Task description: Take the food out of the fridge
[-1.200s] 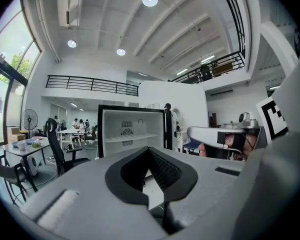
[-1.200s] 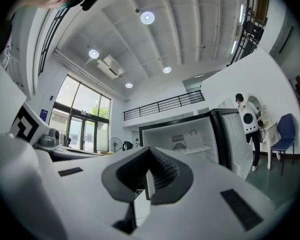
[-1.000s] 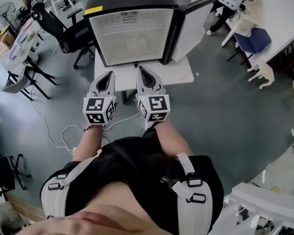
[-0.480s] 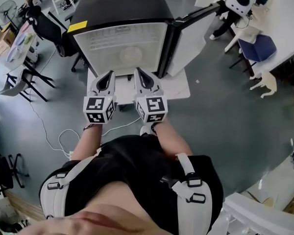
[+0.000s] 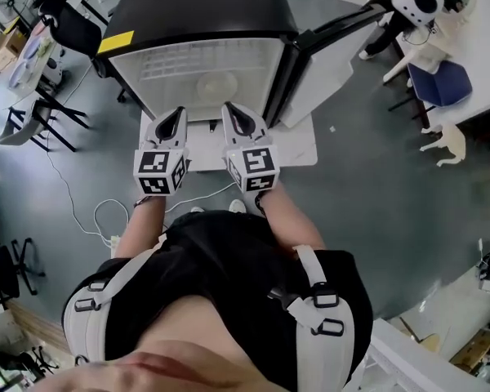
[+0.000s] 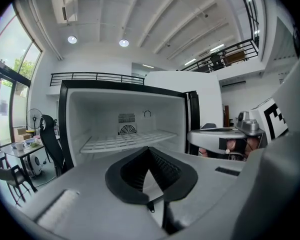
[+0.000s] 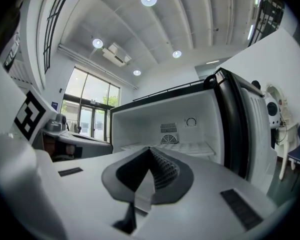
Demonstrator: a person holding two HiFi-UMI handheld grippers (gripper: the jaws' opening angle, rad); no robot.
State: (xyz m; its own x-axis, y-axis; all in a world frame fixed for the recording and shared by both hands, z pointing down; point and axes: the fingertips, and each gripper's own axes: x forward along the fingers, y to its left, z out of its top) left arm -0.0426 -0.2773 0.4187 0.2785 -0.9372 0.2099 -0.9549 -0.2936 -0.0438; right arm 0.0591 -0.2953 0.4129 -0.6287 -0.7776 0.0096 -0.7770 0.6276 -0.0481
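Grey concrete floor (image 5: pixel 392 186) spreads all round, with the black-topped fridge with a white inside (image 5: pixel 196 11) standing on a low white tabletop (image 5: pixel 298 141) straight ahead of me. Its black-edged door (image 5: pixel 331 35) hangs wide open to the right.

Over the last second the fridge has grown larger and slid nearer in the head view. I have carried both tools forward side by side, and their tips now sit over the front edge of the tabletop, just short of the opening. My left tool (image 5: pixel 178 113) has its jaws pressed together with nothing between them. My right tool (image 5: pixel 229 107) is likewise closed and empty.

Both gripper views now look straight into the compartment. I see a white wire shelf (image 6: pixel 125 141) across it and a round vent grille (image 6: pixel 127 130) on the back wall, but no food anywhere. It may lie lower, out of sight, or not be there at all.

So the approach looks nearly done, I judge. Nothing has been taken out yet, and the jaws must part before they can grip anything.
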